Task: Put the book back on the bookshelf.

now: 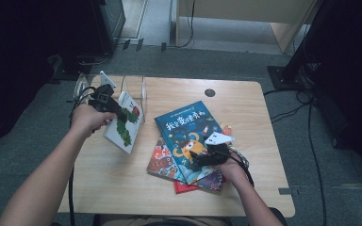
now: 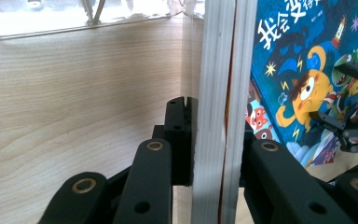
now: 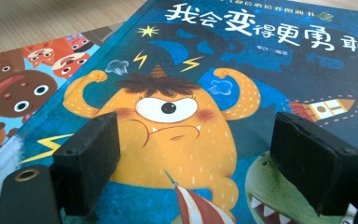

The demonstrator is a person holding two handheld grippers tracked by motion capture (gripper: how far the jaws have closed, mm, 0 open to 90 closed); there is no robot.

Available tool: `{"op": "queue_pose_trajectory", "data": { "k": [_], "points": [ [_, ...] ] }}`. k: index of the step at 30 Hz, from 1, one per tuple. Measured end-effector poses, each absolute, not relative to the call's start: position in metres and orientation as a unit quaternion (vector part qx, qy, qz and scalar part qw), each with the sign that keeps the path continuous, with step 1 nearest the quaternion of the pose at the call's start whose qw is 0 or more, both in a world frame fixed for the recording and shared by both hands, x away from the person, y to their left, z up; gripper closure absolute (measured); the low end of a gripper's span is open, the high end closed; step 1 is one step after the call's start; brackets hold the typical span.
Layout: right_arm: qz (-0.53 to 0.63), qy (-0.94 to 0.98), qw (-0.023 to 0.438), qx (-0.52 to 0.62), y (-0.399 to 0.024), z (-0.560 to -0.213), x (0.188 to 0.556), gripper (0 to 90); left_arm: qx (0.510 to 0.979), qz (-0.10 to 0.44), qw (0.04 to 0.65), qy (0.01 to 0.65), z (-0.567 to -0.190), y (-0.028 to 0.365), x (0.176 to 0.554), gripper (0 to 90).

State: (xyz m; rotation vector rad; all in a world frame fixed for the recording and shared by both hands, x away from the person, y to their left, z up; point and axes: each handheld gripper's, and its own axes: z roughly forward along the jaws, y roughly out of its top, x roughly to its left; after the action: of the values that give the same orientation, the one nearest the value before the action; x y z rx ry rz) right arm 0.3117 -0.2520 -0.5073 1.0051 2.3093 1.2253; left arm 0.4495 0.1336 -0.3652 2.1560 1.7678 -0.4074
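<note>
My left gripper (image 1: 114, 108) is shut on a white picture book with a green caterpillar on its cover (image 1: 125, 122), holding it tilted above the table's left half. In the left gripper view the black pads (image 2: 182, 140) press on both sides of the book's white edge (image 2: 214, 93). A blue book with an orange one-eyed monster (image 1: 188, 134) lies on top of a pile in the middle of the table. My right gripper (image 1: 199, 157) rests open over its near end, and its pads (image 3: 91, 161) stand wide apart above the monster book's cover (image 3: 177, 121) with nothing between them.
Under the blue book lie a book with cartoon animal faces (image 1: 161, 160) and a red one (image 1: 185, 187). A clear acrylic book stand (image 1: 134, 87) is at the table's far left edge. A round cable hole (image 1: 209, 92) sits at the far side of the wooden table (image 1: 245, 108).
</note>
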Motion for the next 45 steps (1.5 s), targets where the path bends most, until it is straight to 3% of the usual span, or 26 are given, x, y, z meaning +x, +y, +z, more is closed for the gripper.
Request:
{"op": "queue_pose_trajectory", "data": {
  "k": [45],
  "points": [
    [0.446,0.803,0.176,0.354,-0.256,-0.511,0.308,16.3,0.747,-0.106,0.122,0.644,-0.353,0.109,0.497,77.1]
  ]
}}
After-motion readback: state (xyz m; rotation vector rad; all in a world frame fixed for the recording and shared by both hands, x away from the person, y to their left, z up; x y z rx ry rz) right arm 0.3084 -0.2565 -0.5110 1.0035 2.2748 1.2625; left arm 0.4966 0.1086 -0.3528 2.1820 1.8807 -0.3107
